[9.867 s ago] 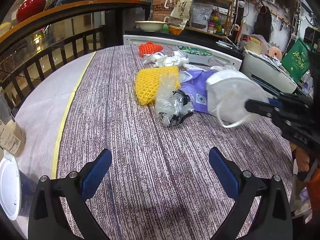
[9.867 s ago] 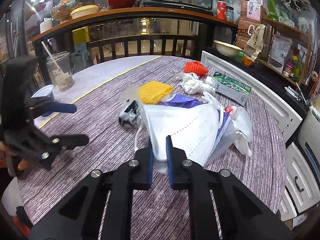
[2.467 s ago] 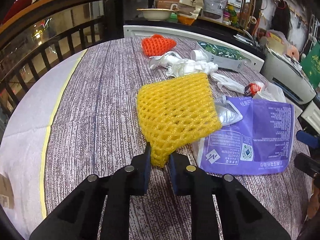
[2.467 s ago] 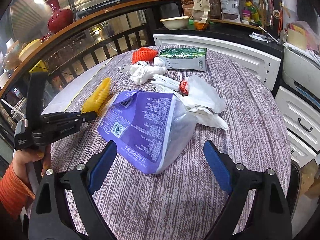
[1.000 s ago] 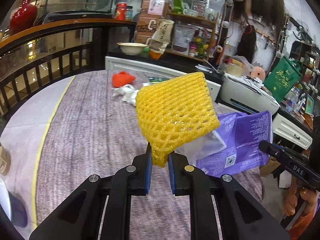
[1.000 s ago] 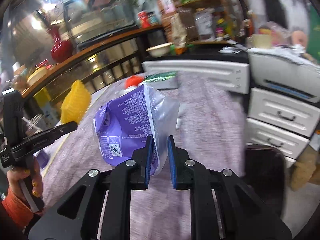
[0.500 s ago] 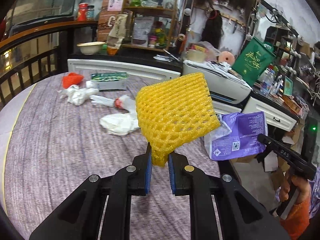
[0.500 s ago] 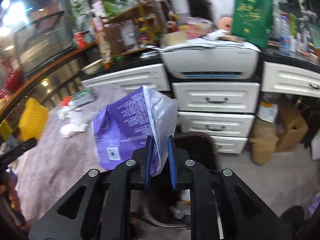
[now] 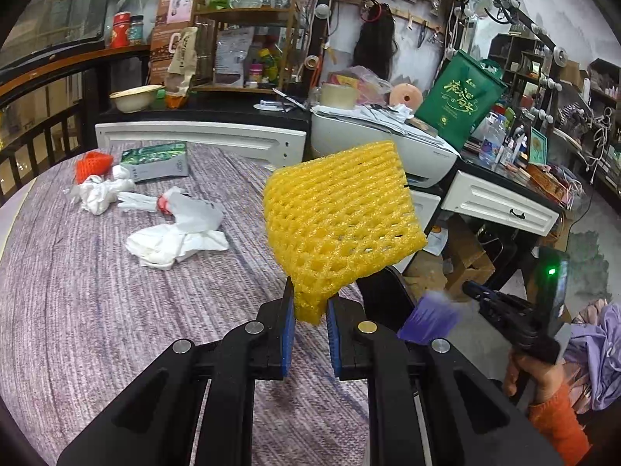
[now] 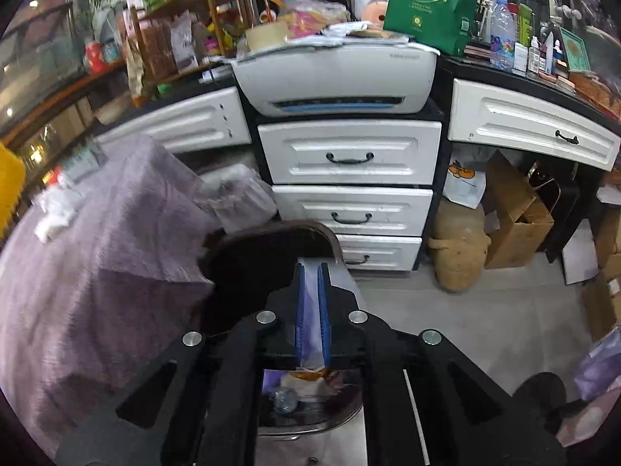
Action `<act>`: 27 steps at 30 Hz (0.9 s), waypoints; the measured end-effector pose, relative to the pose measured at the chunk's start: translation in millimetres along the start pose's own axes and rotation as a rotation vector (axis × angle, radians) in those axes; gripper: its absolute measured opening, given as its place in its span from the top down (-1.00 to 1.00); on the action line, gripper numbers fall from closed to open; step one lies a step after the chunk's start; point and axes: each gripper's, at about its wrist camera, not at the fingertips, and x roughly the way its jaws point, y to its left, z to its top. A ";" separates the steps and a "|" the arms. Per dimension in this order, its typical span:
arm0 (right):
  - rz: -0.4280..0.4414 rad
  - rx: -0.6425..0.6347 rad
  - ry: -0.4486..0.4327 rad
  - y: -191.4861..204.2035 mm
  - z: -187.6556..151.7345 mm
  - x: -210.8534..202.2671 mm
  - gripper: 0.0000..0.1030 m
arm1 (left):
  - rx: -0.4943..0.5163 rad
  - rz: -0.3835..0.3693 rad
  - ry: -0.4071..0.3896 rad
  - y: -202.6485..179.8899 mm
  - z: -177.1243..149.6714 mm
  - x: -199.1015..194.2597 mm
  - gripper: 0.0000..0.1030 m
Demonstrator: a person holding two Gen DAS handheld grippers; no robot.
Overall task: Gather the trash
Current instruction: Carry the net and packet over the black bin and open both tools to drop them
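The table (image 9: 97, 310) edge is crowding the dark trash bin (image 10: 268, 233), so a release made too early may land on the cloth. The purple bag (image 9: 427, 318) is hanging over the bin (blurred), and the right gripper (image 10: 312, 272) is closing on only a thin fold of it, which may slip out. The left gripper (image 9: 310, 305) is clamping the yellow foam net (image 9: 341, 225) by one corner above the table edge, short of the bin. Being so light, it may drift wide.
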 end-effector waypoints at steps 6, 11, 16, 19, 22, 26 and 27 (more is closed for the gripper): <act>0.052 0.062 0.086 -3.3 -21.2 32.8 0.84 | 0.006 -0.042 0.045 -20.8 -5.4 16.3 0.71; 0.047 0.111 0.110 -12.3 -30.2 36.0 0.68 | 0.050 -0.088 0.067 -48.9 -8.0 25.9 0.71; 0.013 0.156 0.098 -31.7 -38.0 25.9 0.24 | 0.080 -0.141 0.110 -75.9 -13.8 45.0 0.71; -0.002 0.184 0.084 -46.7 -39.3 18.1 0.17 | 0.100 -0.158 0.147 -91.3 -19.6 58.6 0.71; -0.031 0.199 0.070 -59.0 -40.5 11.1 0.15 | 0.113 -0.169 0.188 -102.0 -26.9 72.6 0.71; -0.041 0.223 0.057 -70.1 -40.6 3.1 0.14 | 0.129 -0.166 0.238 -111.4 -39.2 89.9 0.71; -0.045 0.222 0.054 -71.5 -40.5 1.1 0.14 | 0.132 -0.165 0.248 -112.6 -42.0 92.6 0.71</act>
